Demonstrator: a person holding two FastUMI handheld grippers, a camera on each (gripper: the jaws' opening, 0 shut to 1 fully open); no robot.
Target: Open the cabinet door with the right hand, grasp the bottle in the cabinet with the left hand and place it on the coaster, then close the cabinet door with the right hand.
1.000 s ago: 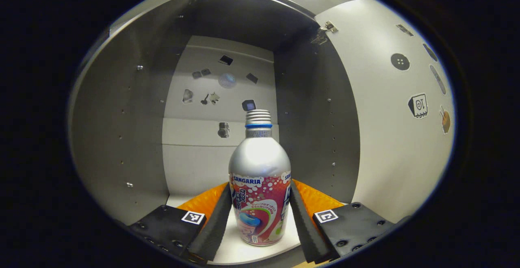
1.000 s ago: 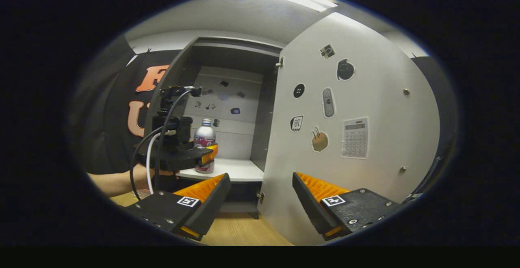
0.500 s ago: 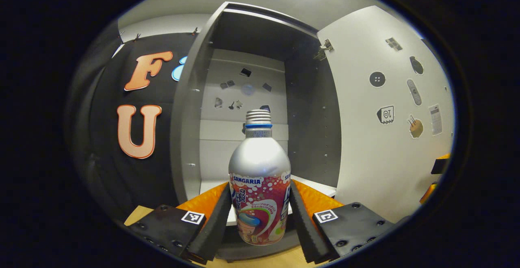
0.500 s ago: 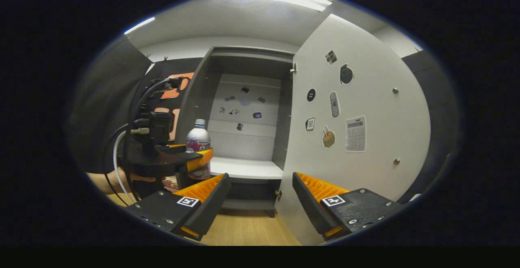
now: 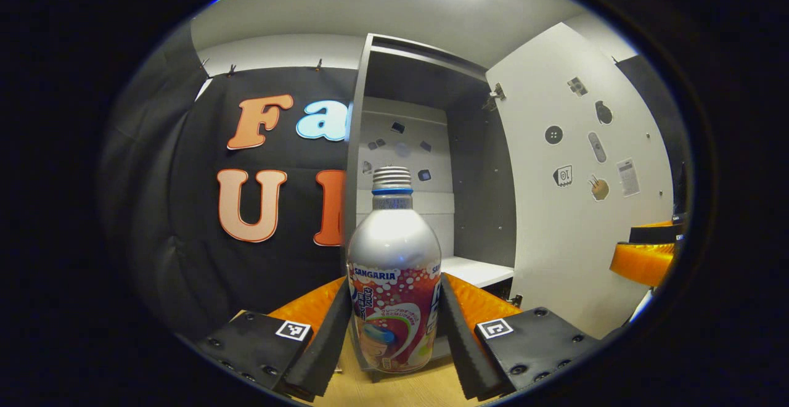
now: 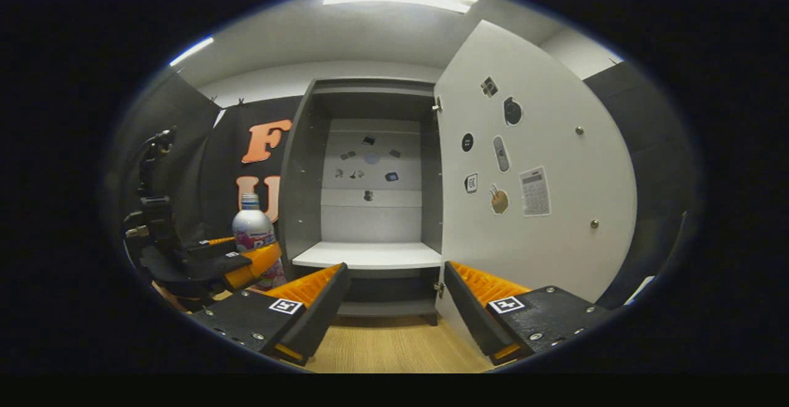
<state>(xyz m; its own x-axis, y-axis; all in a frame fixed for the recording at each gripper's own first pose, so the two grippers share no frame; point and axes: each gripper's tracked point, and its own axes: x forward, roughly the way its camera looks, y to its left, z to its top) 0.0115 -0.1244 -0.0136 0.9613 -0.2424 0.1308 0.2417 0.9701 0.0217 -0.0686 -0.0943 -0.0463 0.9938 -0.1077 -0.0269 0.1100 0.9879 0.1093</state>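
Note:
A silver bottle (image 5: 393, 271) with a red label and threaded neck stands upright between my left gripper's fingers; my left gripper (image 5: 393, 327) is shut on it, held out of the cabinet above the wooden table. In the right gripper view the bottle (image 6: 253, 234) is at the left, in front of the cabinet's left side. The grey cabinet (image 6: 370, 197) stands open, its shelf (image 6: 368, 254) bare. Its white door (image 6: 530, 172), with stickers, is swung wide to the right. My right gripper (image 6: 394, 308) is open, facing the cabinet with nothing between its fingers.
The wooden table (image 6: 394, 348) stretches in front of the cabinet. The black cloth wall (image 5: 246, 197) hangs left of the cabinet. The door's lower edge and hinge (image 6: 439, 286) sit just beyond my right gripper's right finger (image 6: 487, 308).
My left gripper has drawn the bottle out of the cabinet and leftward, away from the shelf. My right gripper has backed off and swung to face the cabinet.

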